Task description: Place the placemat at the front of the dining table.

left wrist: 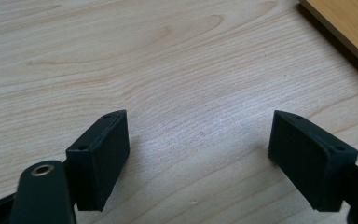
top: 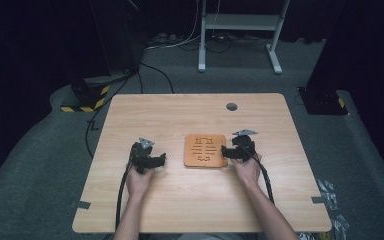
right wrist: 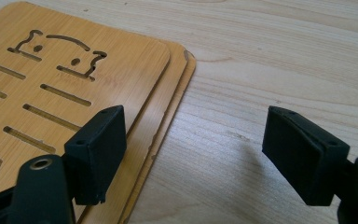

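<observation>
A flat, orange-brown wooden board with rounded corners and cut-out slots (top: 205,150) lies near the middle of the pale wood-grain tabletop (top: 180,115), a little toward the person's side. In the right gripper view it looks like two thin boards stacked, the upper one (right wrist: 74,70) set slightly back from the lower one's edge (right wrist: 168,112).

The right tool (top: 228,152) sits at the board's right edge, held low over the tabletop. Its jaws stand wide apart with nothing gripped; in its own view one black pad (right wrist: 98,154) hangs over the board's corner area and the other (right wrist: 303,154) over bare tabletop.

The left tool (top: 161,160) rests just left of the board, apart from it. Its jaws are also spread wide and hold nothing, with only bare wood between them and the board's corner (left wrist: 349,28) at the upper right of its view.

A small grey round cap (top: 231,106) is set in the tabletop near the far edge.
</observation>
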{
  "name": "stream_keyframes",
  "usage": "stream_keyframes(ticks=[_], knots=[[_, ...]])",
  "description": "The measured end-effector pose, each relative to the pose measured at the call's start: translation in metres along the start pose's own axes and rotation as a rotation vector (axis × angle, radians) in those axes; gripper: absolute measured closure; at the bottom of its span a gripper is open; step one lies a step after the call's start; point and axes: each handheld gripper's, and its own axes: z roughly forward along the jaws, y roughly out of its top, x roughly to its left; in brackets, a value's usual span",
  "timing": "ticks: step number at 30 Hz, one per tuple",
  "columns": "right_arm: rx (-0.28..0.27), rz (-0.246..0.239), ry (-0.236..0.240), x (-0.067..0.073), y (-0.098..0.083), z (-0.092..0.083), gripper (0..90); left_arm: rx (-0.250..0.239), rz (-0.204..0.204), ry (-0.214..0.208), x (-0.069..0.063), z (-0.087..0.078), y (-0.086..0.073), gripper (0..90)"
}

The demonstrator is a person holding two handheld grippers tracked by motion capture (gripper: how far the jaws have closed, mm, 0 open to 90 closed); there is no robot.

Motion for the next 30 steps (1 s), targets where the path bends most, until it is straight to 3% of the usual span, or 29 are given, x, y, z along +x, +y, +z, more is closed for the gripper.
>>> stream_keyframes(ticks=[14, 30], knots=[[-0.020, 0.003, 0.007, -0.003, -0.002, -0.008, 21.0, 0.002, -0.006, 0.005, -0.001, 0.000, 0.000, 19.5], [-0.022, 0.032, -0.022, -0.034, -0.025, -0.018, 21.0, 0.006, -0.001, 0.005, -0.002, -0.001, -0.001, 16.5]])
